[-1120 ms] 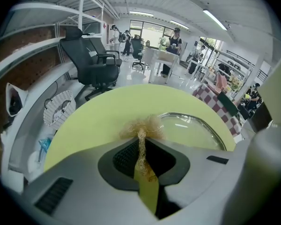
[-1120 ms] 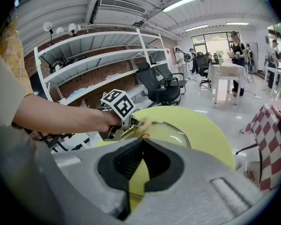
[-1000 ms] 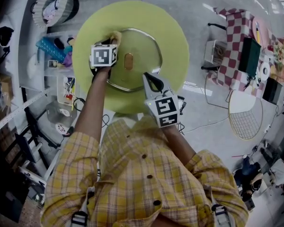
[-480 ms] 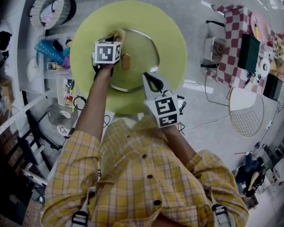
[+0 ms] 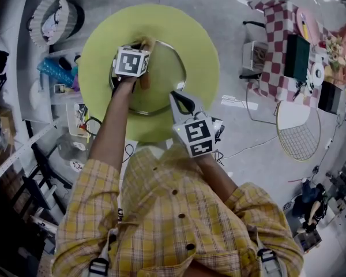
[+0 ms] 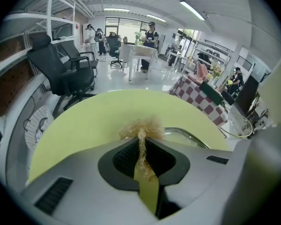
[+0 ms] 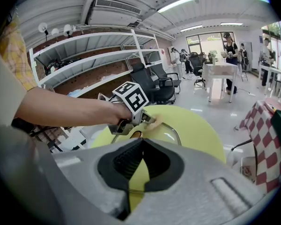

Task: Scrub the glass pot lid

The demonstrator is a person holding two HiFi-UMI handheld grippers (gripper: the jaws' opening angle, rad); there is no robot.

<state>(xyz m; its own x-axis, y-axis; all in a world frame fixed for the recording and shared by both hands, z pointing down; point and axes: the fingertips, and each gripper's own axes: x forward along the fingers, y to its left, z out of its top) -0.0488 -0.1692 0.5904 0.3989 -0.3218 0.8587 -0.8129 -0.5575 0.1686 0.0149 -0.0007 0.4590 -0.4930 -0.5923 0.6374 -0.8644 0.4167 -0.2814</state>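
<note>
Left gripper (image 5: 139,47) has slid toward the knob (image 5: 144,81). Nearest, right gripper (image 5: 174,96) holds closed jaws at the near rim of the glass pot lid (image 5: 164,68), flat on the yellow tabletop (image 5: 202,51); farther, left jaws pinch a scrubber (image 6: 143,125) at its far rim.

Premises: open-plan office and lab hall.

Evidence:
- A glossy pale floor (image 5: 242,120), with ceiling strip lights (image 7: 178,3) and an air duct (image 7: 114,6) overhead.
- Ahead of the left gripper (image 6: 141,136), black swivel chairs (image 6: 68,76) and a white table (image 6: 138,54) with people (image 6: 151,32) standing near it.
- Ahead and left of the right gripper (image 7: 139,142), long white wall shelving (image 7: 98,50).
- To its right, a cluttered table under a red-checked cloth (image 7: 264,125), and loose cables (image 5: 248,152) on the floor.
</note>
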